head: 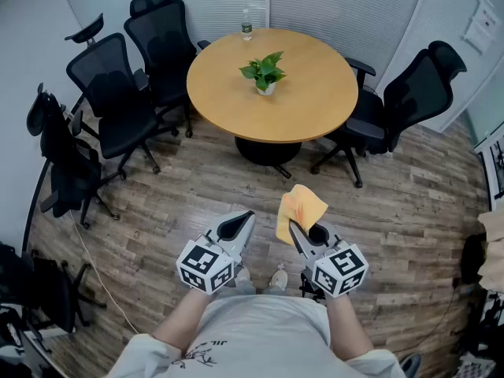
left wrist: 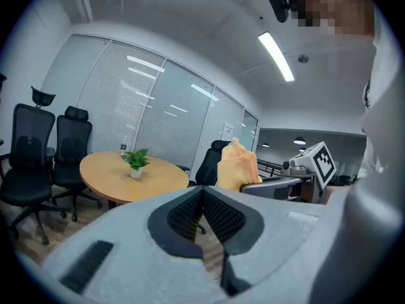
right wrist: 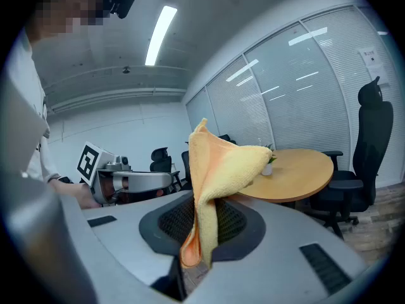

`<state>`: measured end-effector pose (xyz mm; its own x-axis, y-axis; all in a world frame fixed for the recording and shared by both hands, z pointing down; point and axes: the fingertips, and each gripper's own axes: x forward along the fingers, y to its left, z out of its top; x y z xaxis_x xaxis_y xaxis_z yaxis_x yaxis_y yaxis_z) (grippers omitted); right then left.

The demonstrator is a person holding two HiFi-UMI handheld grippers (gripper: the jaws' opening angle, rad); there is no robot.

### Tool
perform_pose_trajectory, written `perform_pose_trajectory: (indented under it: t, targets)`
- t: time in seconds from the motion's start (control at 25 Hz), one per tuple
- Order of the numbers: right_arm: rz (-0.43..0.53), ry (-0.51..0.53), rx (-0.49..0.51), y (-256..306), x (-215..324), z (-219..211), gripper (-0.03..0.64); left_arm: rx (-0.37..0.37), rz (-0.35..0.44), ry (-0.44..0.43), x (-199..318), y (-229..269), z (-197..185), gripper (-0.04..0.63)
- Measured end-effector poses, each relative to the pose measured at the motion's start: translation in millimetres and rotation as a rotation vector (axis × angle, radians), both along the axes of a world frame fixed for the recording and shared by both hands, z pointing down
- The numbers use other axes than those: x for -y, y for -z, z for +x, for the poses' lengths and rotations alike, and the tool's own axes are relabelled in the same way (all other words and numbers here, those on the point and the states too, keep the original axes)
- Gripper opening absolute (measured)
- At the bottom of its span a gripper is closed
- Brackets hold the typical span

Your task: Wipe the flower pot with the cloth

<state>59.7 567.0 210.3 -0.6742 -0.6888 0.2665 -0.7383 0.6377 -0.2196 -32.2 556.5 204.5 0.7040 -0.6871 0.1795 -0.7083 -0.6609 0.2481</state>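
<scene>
A small white flower pot (head: 265, 88) with a green plant stands near the middle of the round wooden table (head: 315, 109); the flower pot (left wrist: 135, 171) also shows far off in the left gripper view, and in the right gripper view it is mostly hidden behind the cloth. My right gripper (head: 293, 230) is shut on a yellow-orange cloth (head: 299, 209), which sticks up from the jaws as a folded cloth (right wrist: 218, 173). My left gripper (head: 246, 217) is shut with nothing in it. Both grippers are held over the floor, well short of the table.
Several black office chairs (head: 118, 101) ring the table, one chair (head: 409, 101) on the right. A clear bottle (head: 246, 25) stands at the table's far edge. A cable (head: 94, 274) lies on the wood floor at the left. Glass walls with blinds stand behind.
</scene>
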Motion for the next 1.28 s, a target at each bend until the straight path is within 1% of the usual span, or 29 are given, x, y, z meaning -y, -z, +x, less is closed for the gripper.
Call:
perform_pose_trajectory:
  t: [0.48, 0.72, 0.96, 1.2, 1.28]
  targets:
    - [-0.015, -0.032, -0.001, -4, 6, -8, 0.06, -0.021, 0.007, -0.024, 5, 3, -3, 0.009]
    - [0.0, -0.044, 0.011, -2, 15, -29, 0.061, -0.005, 0.022, -0.03, 14, 1, -26, 0.009]
    - [0.012, -0.047, 0.019, 1, 25, -61, 0.061, -0.019, 0.033, -0.058, 22, 0, -48, 0.009]
    - [0.002, -0.072, 0.021, -4, 43, -68, 0.061, -0.057, 0.031, -0.09, 39, 2, -57, 0.009]
    - [-0.002, -0.074, 0.024, -6, 50, -67, 0.061, -0.06, 0.03, -0.096, 47, 1, -58, 0.009]
